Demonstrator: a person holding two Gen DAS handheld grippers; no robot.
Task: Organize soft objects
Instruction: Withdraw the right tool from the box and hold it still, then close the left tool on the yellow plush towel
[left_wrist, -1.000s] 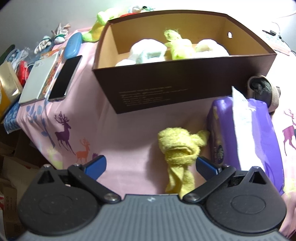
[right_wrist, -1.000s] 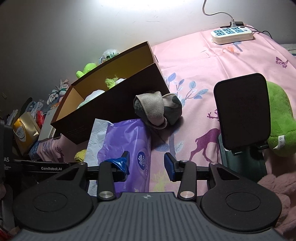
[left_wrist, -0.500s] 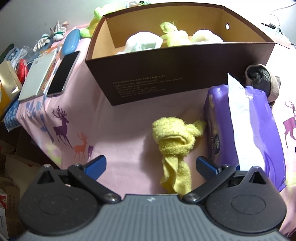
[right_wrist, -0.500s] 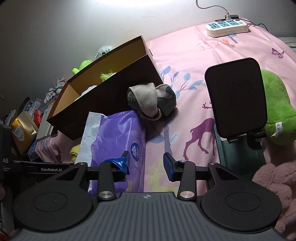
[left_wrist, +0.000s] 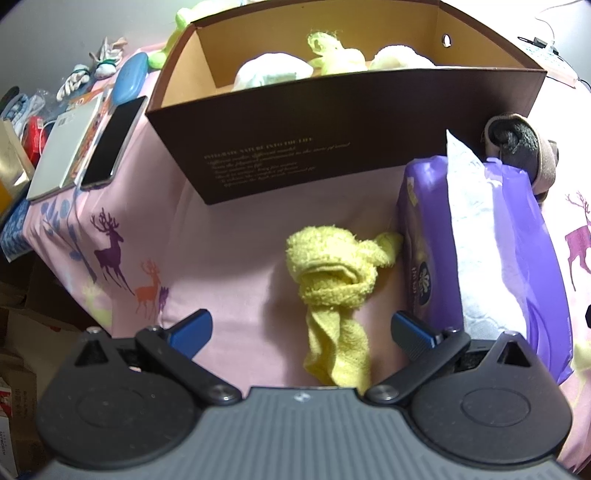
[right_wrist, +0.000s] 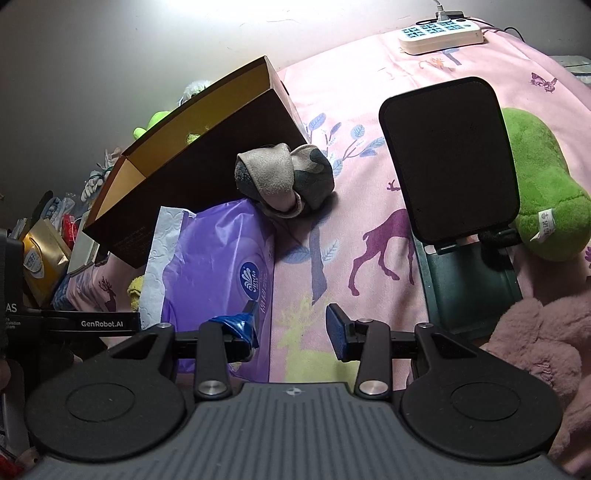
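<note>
While my left gripper (left_wrist: 301, 326) hangs low over the pink deer-print cloth (left_wrist: 229, 236) with its jaws spread wide and empty, the knotted yellow towel (left_wrist: 334, 291) lies on the cloth between the two blue fingertips (left_wrist: 192, 326). Crowding it on one side is the purple tissue pack (left_wrist: 513, 236), and the towel's knot tail seems to touch the pack's wall, though I can't be sure from this angle. Beyond the towel stands the brown box (left_wrist: 332, 147), its dark front wall facing me, with pale and yellow-green soft things inside. A phone (left_wrist: 114, 142) and a white slab lie beside the box at the cloth's edge.

The towel's long axis runs toward and away from me: the bulky knot points at the box, the loose flat end trails back under the gripper body.

My right gripper (right_wrist: 291, 325) is partly spread, holding nothing, one finger over the tissue pack's corner. Ahead of it a rolled grey-beige sock bundle (right_wrist: 284, 177) sits against the box corner and the pack's far end. A black tablet on a stand (right_wrist: 448, 158) and a green plush (right_wrist: 546, 192) stand well off to the side.
</note>
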